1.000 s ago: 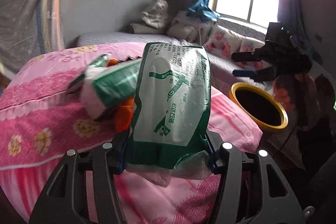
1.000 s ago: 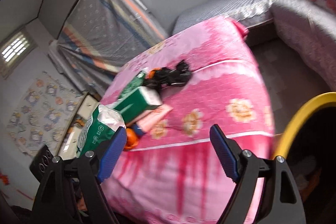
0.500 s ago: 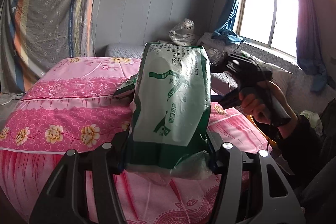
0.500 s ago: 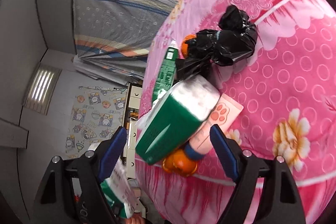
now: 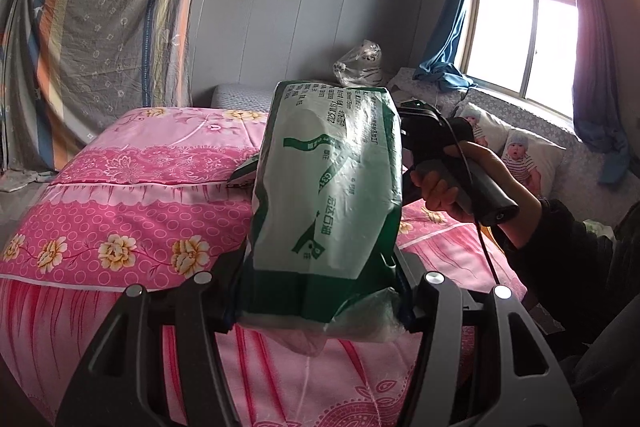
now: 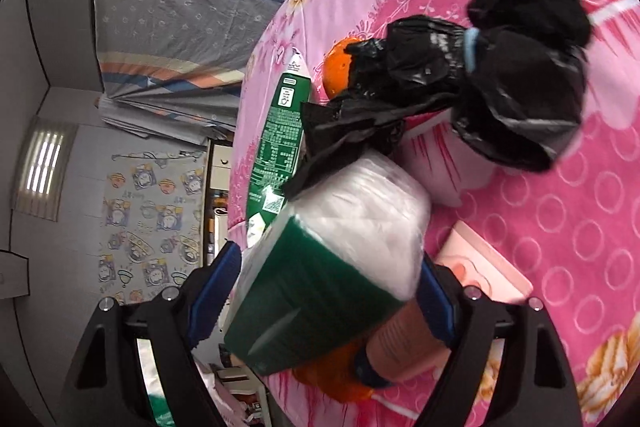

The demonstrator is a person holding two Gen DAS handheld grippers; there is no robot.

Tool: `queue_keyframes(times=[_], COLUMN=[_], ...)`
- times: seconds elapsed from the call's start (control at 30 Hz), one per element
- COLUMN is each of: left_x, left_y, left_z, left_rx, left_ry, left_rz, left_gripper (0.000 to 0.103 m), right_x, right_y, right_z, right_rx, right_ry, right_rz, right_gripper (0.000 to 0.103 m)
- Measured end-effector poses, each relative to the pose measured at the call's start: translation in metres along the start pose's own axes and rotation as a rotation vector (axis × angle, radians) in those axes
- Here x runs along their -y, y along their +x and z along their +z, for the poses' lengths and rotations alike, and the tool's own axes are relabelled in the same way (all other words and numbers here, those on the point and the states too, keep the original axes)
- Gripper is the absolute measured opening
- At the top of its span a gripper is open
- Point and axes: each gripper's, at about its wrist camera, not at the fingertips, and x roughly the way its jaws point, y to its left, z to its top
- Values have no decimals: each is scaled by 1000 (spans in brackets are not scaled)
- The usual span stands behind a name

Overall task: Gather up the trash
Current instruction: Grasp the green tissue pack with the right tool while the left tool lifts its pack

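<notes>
Closing in since a moment ago, my right gripper (image 6: 326,295) is now straddling the green tissue pack (image 6: 332,263), fingers touching its sides; my left gripper (image 5: 320,291) is still pinching the green-and-white bag (image 5: 328,187).

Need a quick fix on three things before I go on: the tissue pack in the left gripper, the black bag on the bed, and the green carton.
tissue pack (image 5: 328,187), left wrist view, middle of its printed face.
black bag (image 6: 500,87), right wrist view, middle of the crumpled plastic.
green carton (image 6: 278,135), right wrist view, its printed side.
</notes>
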Motion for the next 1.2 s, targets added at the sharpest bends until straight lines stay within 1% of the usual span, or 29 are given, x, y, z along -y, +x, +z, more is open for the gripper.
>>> queue_keyframes(times=[0.03, 0.07, 0.1, 0.13, 0.17, 0.3, 0.47, 0.6, 0.83, 0.97, 1.07, 1.2], left_x=[0, 0, 0, 1, 1, 1, 2, 3, 9, 18, 27, 47], left_y=[-1, -2, -3, -5, -7, -15, -22, -24, -23, -18, -12, 2], left_z=[0, 1, 1, 2, 3, 7, 14, 20, 30, 37, 42, 52], left_rx=[3, 5, 9, 16, 19, 36, 66, 80, 98, 99, 102, 105], left_ry=[-1, -1, -1, -1, 0, -1, -12, -20, -25, -14, 2, 43], left_rz=[6, 9, 14, 22, 25, 42, 64, 77, 75, 54, 29, -29], left_gripper=[54, 54, 54, 54, 54, 54, 55, 55, 55, 55, 55, 55], right_x=[-1, -3, -6, -10, -12, -18, -32, -45, -53, -43, -20, 14], right_y=[3, 6, 6, 7, 6, -9, -43, -77, -136, -162, -185, -223], right_z=[2, 2, 3, 3, 2, -6, -25, -39, -62, -73, -84, -99], right_rx=[-1, 1, 4, 3, 2, 30, 72, 121, 184, 219, 251, 329], right_ry=[4, 0, -18, -39, -47, -101, -168, -227, -268, -261, -225, -163], right_rz=[-19, -37, -54, -45, -32, -28, 20, 35, 109, 104, 94, 65], right_gripper=[77, 68, 62, 56, 53, 50, 47, 46, 46, 46, 46, 46])
